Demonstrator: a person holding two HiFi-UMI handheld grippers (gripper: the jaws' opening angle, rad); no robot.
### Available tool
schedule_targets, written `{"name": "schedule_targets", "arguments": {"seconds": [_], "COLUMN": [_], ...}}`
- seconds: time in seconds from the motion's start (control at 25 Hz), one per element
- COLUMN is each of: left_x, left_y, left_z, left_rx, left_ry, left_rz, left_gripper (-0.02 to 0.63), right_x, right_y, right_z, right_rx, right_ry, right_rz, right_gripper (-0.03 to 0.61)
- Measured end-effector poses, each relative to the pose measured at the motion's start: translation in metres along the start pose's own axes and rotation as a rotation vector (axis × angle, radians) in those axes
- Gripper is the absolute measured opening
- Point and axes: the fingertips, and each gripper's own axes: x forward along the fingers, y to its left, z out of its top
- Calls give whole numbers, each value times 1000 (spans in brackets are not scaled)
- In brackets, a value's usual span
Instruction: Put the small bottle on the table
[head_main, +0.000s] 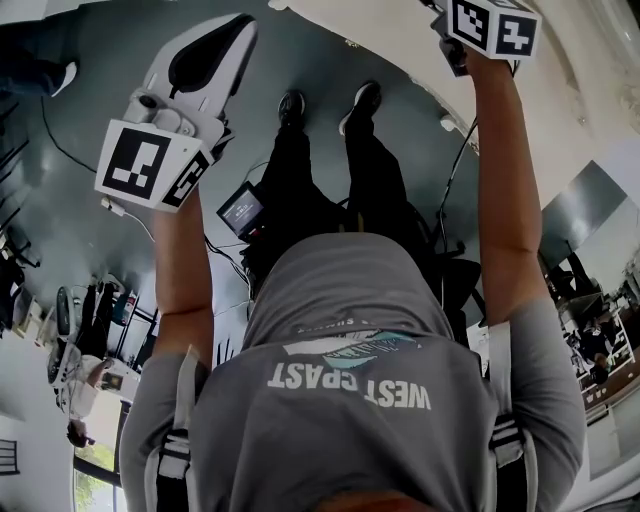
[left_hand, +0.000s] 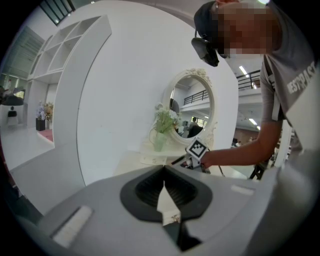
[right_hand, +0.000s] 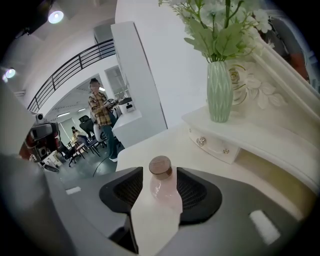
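Desk (right_hand: 170, 140) in cream white, seen in the right gripper view along the jaws of the right hand-held gripper (right_hand: 160, 172). The small bottle (right_hand: 162, 190), pale pink with a brown cap (right_hand: 160, 166), stands upright on the desk between those jaws. The jaws are spread wide. A strip of desk shows between the bottle's neck and the pad on the picture's left. On the other side the bottle's body is just beside the pad, and whether it touches cannot be told.

Behind the bottle, a raised shelf (right_hand: 260, 135) with a small drawer (right_hand: 212, 145) runs along the back of the desk. On the shelf stands a ribbed, pale green vase (right_hand: 220, 92) holding white flowers and green leaves (right_hand: 215, 25). Far off at the left, a person in a checked shirt (right_hand: 100, 112) stands on a dark floor.

In the left gripper view, the left hand-held gripper (left_hand: 164, 170) is well apart from the desk. Its jaws are drawn together into a narrow wedge whose tips meet, with nothing between them. Beyond it are a curved white wall (left_hand: 125, 90), an oval mirror (left_hand: 192, 107) in an ornate white frame, and the person's arm reaching to the desk.

The head view shows both bare arms stretched forward and a grey T-shirt (head_main: 350, 400).
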Motion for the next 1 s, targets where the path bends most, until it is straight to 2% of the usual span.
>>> {"name": "schedule_targets", "arguments": {"seconds": [0.2,0.44,0.52,0.72,1.0], "left_x": [-9,-27,-33,-49,-55], "left_y": [-4,-12,-14,-20,-32], "left_z": [10,27,34,56,81], "left_rx": [15,24,33,53,66], "left_ry": [-7,-13,-16,-32,-51], "left_rz": [-4,-9,-11,-14,-34], "left_gripper": [3,3,3,3,3], "right_x": [-19,-63,-81,-131,-194], "right_y": [0,8,15,39,71], "right_z": [5,9,11,16,27], "right_rx": [19,85,95,67,12], "right_ry": [-17,-82,-107,-155,-197], "right_rz": [-41,-101,-108,-106,-69], "right_gripper": [225,201,164,5,0]}}
